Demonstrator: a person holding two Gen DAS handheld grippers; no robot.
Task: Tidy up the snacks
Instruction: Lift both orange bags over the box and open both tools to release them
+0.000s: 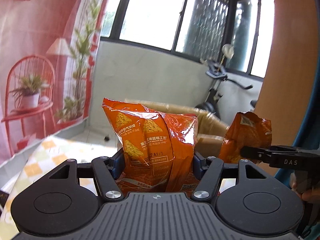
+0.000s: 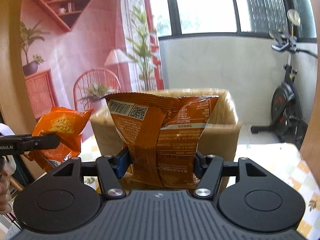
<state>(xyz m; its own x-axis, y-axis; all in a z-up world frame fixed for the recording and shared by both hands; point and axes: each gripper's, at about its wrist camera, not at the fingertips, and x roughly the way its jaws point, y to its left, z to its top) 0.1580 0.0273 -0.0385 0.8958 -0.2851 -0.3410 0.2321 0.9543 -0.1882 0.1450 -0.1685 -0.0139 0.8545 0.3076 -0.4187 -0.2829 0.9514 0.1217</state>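
Left wrist view: the left gripper (image 1: 158, 160) was clamped on an orange chip bag (image 1: 152, 138), held upright above the checked tablecloth (image 1: 40, 156) and printed with tortilla triangles, Chinese text and "A1/1". To its right, the right gripper (image 1: 243, 152), marked "DAS", pinched a second chip bag (image 1: 248, 134) before the cardboard box (image 1: 208, 128). Right wrist view: the left gripper's arm read "Robot.AI"; the second bag, clamped centrally, showed a barcode, a QR code and an inverted "20260124 A2". An exercise bike (image 2: 286, 100) stood at far right.
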